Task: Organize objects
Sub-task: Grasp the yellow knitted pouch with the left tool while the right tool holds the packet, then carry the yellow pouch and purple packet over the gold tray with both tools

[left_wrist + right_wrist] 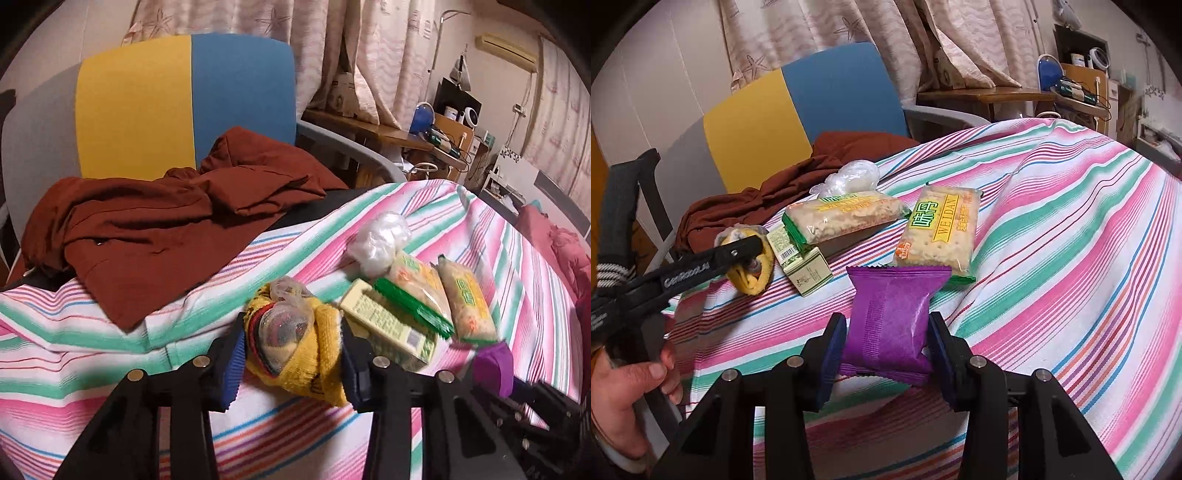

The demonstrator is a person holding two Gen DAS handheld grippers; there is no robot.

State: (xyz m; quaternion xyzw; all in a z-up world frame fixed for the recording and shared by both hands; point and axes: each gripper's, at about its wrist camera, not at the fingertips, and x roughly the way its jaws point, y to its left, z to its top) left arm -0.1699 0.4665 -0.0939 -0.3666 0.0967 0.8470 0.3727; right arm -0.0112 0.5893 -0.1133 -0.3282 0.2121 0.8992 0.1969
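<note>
My left gripper (291,354) is shut on a yellow cloth bundle (295,343) with a clear plastic wrap on top, just above the striped bed sheet (110,354). It also shows in the right wrist view (753,266). My right gripper (886,347) is shut on a purple snack packet (892,317), seen in the left wrist view (495,365) too. Two cracker packs (842,216) (938,232), a small green-and-cream box (801,266) and a crumpled clear bag (849,177) lie grouped on the sheet between the grippers.
A rust-brown garment (166,221) lies over a yellow-and-blue chair (184,96) at the bed's left edge. A wooden desk (369,129) with clutter stands behind. A pink pillow (569,251) lies at the far right. The person's hand (624,387) holds the left gripper.
</note>
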